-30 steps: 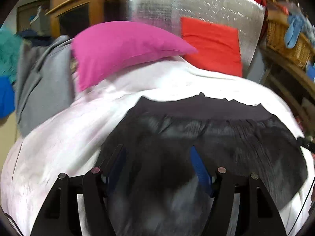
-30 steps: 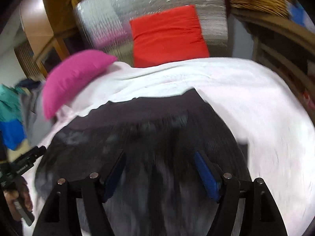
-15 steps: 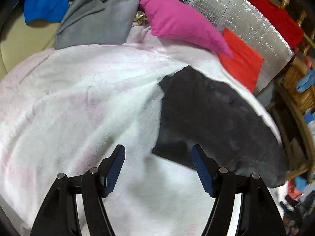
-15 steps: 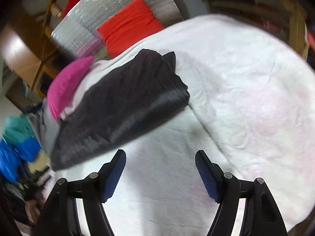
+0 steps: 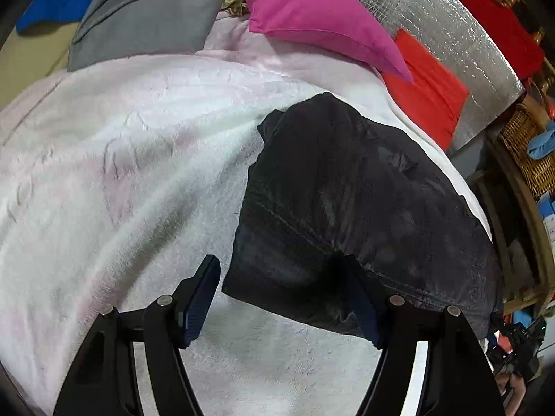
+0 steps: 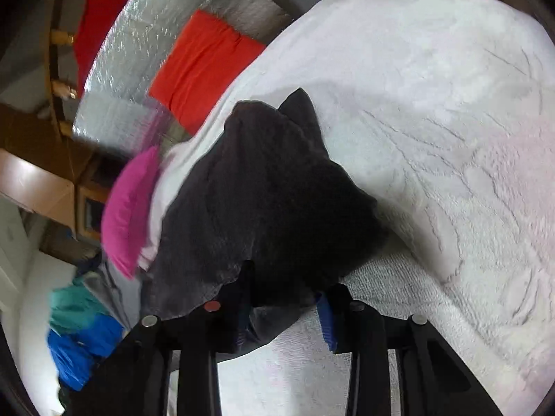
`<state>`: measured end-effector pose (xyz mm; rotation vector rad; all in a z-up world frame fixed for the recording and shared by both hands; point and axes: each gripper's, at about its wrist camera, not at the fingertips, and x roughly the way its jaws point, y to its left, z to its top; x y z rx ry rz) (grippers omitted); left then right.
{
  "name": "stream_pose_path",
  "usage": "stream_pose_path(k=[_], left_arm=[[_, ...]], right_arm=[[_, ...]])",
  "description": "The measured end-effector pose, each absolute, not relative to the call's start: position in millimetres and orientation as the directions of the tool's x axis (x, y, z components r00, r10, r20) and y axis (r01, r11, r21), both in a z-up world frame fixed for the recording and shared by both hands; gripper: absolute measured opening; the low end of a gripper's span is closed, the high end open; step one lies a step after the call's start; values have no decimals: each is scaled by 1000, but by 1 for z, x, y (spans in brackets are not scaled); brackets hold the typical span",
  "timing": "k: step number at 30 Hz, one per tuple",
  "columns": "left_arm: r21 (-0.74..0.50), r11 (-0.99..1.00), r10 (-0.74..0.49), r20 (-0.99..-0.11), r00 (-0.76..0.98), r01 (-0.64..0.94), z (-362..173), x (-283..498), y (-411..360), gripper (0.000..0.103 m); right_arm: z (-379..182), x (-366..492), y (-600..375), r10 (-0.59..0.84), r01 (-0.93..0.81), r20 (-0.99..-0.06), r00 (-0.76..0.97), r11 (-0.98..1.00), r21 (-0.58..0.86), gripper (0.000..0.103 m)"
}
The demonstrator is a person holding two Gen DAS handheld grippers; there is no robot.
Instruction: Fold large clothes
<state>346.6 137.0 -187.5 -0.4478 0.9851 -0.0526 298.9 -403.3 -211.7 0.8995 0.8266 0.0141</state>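
On the white fluffy blanket (image 5: 145, 173), the left gripper (image 5: 281, 298) stands with jaws opening around the near corner of the folded black fabric garment (image 5: 347, 201). The right gripper (image 6: 284, 308) is closing, bunched garment edge between its jaws, pads seemingly pressing it.

A silver quilted panel (image 5: 447, 31) backs the bed, with wooden furniture (image 6: 31, 176) and a wicker basket (image 5: 523, 145) nearby.

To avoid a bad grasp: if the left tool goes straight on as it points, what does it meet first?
Probably the near corner of the black garment, lying between the open left tool's fingers on the white blanket; depth is unclear.
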Motion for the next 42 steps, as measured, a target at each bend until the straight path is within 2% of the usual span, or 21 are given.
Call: stream_pose_path(k=[3, 4, 5, 6, 7, 13, 15, 20, 22, 25, 26, 27, 28, 29, 30, 32, 35, 37, 40, 42], left_arm=[[-341, 925, -168, -760, 628, -166, -167, 332, 149, 73], [-336, 926, -151, -749, 645, -173, -162, 330, 154, 73], [-338, 924, -147, -744, 652, -177, -159, 331, 159, 73], [-346, 922, -154, -741, 654, -175, -157, 336, 164, 73], [-351, 921, -163, -742, 650, -170, -156, 340, 167, 73], [-303, 949, -173, -737, 654, -90, -144, 393, 161, 73], [-278, 959, -181, -744, 643, -51, -144, 417, 147, 73], [-186, 982, -158, -790, 593, 13, -145, 486, 103, 73], [-170, 985, -151, -826, 542, 15, -154, 505, 95, 73], [-134, 991, -131, -872, 472, 27, -170, 525, 87, 73], [-135, 990, -137, -880, 454, 37, -174, 529, 84, 73], [-131, 990, -140, -882, 451, 52, -176, 531, 80, 71], [-111, 992, -130, -873, 470, 68, -175, 530, 77, 61], [-93, 992, -122, -872, 474, 85, -175, 529, 75, 28], [-111, 989, -146, -880, 453, 102, -176, 531, 73, 16], [-87, 991, -126, -864, 488, 102, -168, 529, 68, 11], [-126, 988, -153, -828, 539, 87, -154, 528, 70, 10], [-132, 989, -149, -854, 498, 70, -168, 539, 71, 11], [-72, 996, -87, -875, 477, 50, -181, 543, 63, 19], [-43, 998, -58, -865, 498, 41, -175, 541, 61, 29]], right_arm=[[-193, 293, -389, 268, 276, -662, 700, 753, 597, 31], [-192, 293, -385, 254, 272, -679, 689, 777, 567, 34], [-192, 293, -385, 253, 273, -688, 681, 783, 558, 44], [-194, 294, -387, 259, 281, -701, 664, 783, 555, 63], [-193, 291, -391, 256, 288, -705, 661, 782, 553, 66], [-135, 281, -419, 108, 244, -642, 759, 867, 434, 65], [-123, 309, -418, 151, 174, -645, 750, 894, 412, 65], [-126, 420, -407, 191, 77, -716, 671, 943, 323, 65], [-139, 465, -404, 171, 78, -760, 627, 957, 279, 65], [-171, 502, -406, 205, 86, -828, 522, 953, 290, 65], [-180, 504, -407, 231, 70, -837, 496, 950, 303, 64], [-184, 509, -403, 240, 54, -843, 482, 952, 302, 53], [-185, 512, -397, 235, 36, -847, 477, 958, 286, 39], [-186, 510, -395, 244, 29, -849, 468, 956, 291, 13], [-182, 508, -394, 253, 19, -842, 477, 954, 298, 10], [-162, 500, -390, 220, -14, -814, 538, 968, 252, 9], [-133, 485, -394, 174, -14, -760, 626, 977, 212, 8], [-142, 488, -400, 144, 24, -779, 610, 979, 200, 8], [-181, 495, -402, 112, 90, -828, 549, 977, 192, 9], [-190, 494, -401, 86, 140, -829, 553, 971, 193, 22]])
